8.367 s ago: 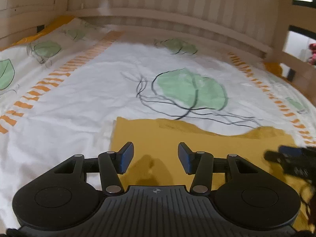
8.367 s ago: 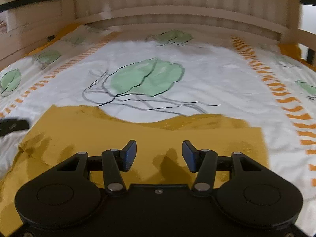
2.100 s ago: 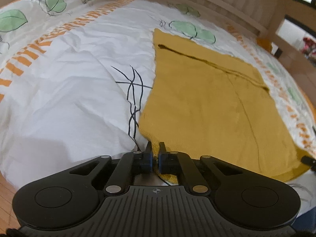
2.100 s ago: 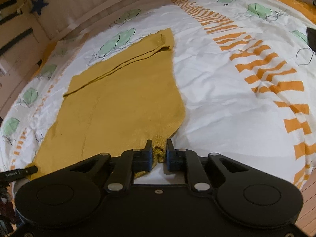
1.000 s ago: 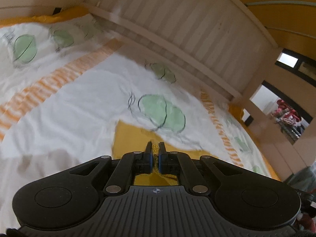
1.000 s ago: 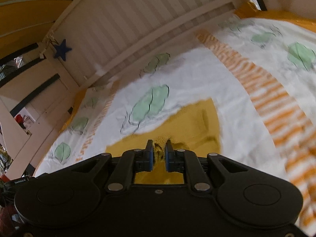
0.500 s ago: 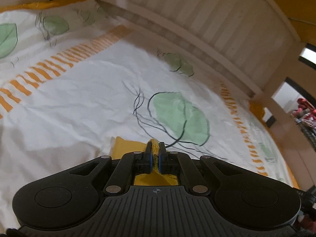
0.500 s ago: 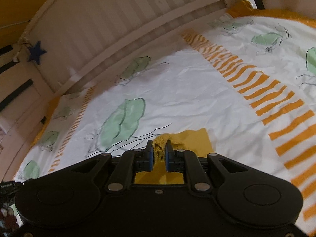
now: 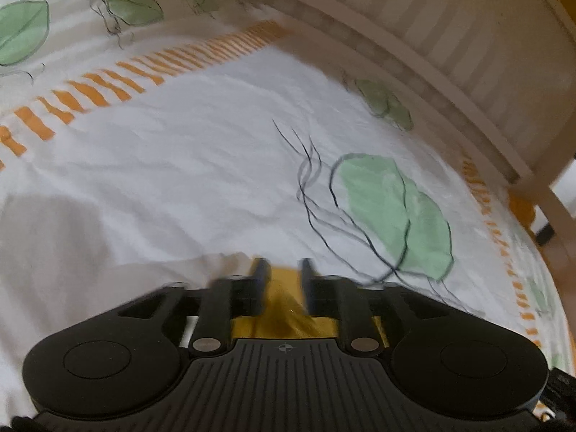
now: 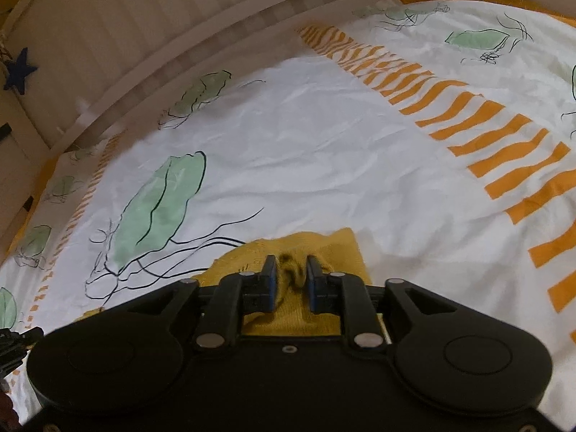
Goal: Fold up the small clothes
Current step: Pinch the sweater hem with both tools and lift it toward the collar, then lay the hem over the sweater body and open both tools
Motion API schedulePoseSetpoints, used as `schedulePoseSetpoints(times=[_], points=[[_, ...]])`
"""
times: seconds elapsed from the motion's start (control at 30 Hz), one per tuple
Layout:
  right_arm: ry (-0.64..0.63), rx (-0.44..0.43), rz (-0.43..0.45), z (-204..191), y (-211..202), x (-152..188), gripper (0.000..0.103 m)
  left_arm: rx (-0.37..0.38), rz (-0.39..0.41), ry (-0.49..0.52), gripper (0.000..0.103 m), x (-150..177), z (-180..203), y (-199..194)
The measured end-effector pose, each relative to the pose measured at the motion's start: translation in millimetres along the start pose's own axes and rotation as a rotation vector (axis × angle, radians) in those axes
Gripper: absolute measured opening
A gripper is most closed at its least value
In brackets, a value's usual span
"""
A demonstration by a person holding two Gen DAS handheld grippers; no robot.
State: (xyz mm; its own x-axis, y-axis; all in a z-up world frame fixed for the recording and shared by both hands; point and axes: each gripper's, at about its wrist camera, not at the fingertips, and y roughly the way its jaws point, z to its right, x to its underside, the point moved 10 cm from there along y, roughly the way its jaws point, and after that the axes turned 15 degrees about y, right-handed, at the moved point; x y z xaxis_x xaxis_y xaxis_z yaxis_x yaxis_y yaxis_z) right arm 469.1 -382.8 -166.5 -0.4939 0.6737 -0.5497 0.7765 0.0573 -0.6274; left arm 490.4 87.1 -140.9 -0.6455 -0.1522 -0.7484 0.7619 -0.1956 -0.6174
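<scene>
A mustard-yellow knit garment [image 10: 334, 252] lies on the bed's white leaf-print cover. In the right wrist view only its far right corner shows, bunched between and under the fingers. My right gripper [image 10: 291, 270] has its jaws a little apart, with a fold of the cloth loose in the gap. In the left wrist view a small patch of the garment [image 9: 282, 295] shows between the fingers. My left gripper [image 9: 282, 270] is blurred and its jaws stand slightly apart over the cloth. Most of the garment is hidden under both grippers.
The white bed cover [image 9: 201, 165] with green leaves and orange stripes stretches ahead in both views [image 10: 324, 151]. A slatted wooden headboard [image 9: 450, 36] runs along the far edge and also shows in the right wrist view [image 10: 172, 36]. A blue star [image 10: 18, 70] hangs at upper left.
Both grippers carried the garment's near edge forward over the rest of it and lowered it. In the last half second both jaws parted from shut and the cloth sits loose between them.
</scene>
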Motion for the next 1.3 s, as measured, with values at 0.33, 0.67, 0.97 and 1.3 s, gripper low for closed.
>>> schedulePoseSetpoints(times=[0.33,0.67,0.97,1.3], points=[[-0.193,-0.020,0.100,-28,-46,7,0.061,-0.008,0.089,0.260,0.034,9,34,-59],[-0.611,-0.027,-0.055,-85,-46,118,0.060,0.088,-0.080,0.577,0.034,93,104,-49],[-0.696,0.040,-0.128,-106,6,120,0.060,0.050,-0.137,0.573,0.034,69,97,2],[-0.547,0.076,-0.036,-114,34,60,0.060,-0.045,-0.065,0.429,0.035,9,74,15]])
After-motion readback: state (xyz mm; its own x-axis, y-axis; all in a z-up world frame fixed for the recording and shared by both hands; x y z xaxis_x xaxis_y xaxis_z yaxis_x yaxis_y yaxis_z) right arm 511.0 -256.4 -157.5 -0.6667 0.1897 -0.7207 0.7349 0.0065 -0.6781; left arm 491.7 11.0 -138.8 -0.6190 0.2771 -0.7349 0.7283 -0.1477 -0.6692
